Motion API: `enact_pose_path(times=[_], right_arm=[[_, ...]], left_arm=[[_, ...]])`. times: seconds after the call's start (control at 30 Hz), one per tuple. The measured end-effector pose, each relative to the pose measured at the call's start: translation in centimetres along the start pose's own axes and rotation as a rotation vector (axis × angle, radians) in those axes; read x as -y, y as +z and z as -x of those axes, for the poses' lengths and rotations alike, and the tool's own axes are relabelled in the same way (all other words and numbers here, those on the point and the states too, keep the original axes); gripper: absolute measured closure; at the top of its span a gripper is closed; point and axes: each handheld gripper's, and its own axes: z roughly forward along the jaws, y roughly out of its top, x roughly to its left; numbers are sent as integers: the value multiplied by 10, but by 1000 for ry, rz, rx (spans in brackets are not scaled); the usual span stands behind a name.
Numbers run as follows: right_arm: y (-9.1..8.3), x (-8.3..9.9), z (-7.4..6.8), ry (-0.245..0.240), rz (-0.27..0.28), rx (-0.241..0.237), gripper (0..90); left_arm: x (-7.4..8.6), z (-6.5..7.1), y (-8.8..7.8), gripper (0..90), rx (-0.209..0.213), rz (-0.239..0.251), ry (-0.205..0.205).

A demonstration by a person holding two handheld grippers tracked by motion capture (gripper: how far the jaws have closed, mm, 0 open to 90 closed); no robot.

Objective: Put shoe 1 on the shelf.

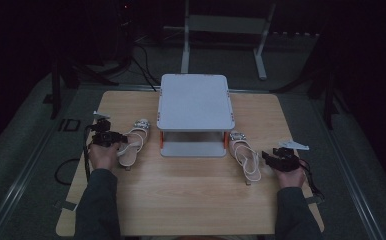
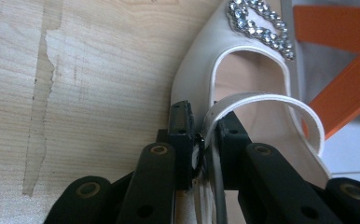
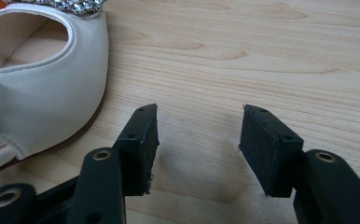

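Two white sandals with rhinestone buckles lie on the wooden table, one on each side of a white shelf. My left gripper is at the heel of the left sandal. In the left gripper view that gripper is shut on the sandal's thin heel strap, which is pinched between the pads, with the buckle ahead. My right gripper sits just right of the right sandal. Up close in its own view, my right gripper is open over bare wood, and the sandal lies to its left, untouched.
A white two-tier shelf with orange brackets stands at the table's middle back, between the sandals. The wooden table has free room in front. Beyond the table, the dark floor holds stand legs and cables.
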Motion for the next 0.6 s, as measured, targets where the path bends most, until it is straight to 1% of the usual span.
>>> enact_pose_path(times=[0.1,0.2,0.27,0.37,0.6], right_arm=[[0,0,0,1,0,-1,463],[0,0,0,0,-2,-2,463],[0,0,0,0,-3,-2,463],[0,0,0,0,-2,-2,463],[0,0,0,2,-6,-1,458]], left_arm=[[0,-1,-4,807,30,23,-30],[-2,1,-9,807,44,40,-46],[-5,5,-14,807,45,50,-46],[-9,8,-21,806,60,65,-53],[-21,19,-38,806,74,94,-64]])
